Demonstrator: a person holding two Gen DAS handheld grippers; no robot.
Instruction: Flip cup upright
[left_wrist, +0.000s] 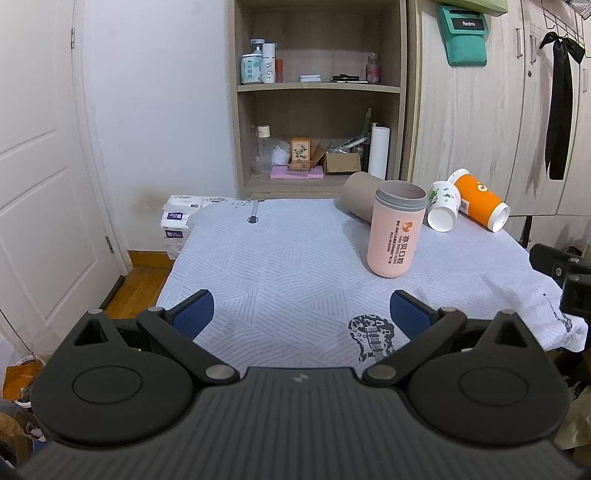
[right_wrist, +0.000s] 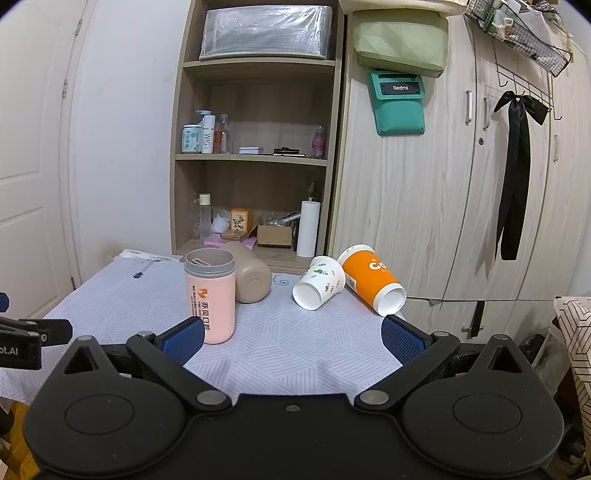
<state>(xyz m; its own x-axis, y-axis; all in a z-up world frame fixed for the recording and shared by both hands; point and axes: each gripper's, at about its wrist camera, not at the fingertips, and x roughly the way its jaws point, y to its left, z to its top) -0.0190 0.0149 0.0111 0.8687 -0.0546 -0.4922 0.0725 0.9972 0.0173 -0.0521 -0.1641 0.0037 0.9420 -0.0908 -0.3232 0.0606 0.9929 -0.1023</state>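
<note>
A pink cup with a grey rim stands upright on the table; it also shows in the right wrist view. Behind it a tan cup lies on its side. A white cup with a green print and an orange cup lie on their sides at the back right. My left gripper is open and empty over the near table. My right gripper is open and empty, near the pink cup.
A patterned white cloth covers the table. An open shelf unit with bottles and boxes stands behind it, wooden cupboards to the right, a white door to the left. Tissue packs sit at the back left corner.
</note>
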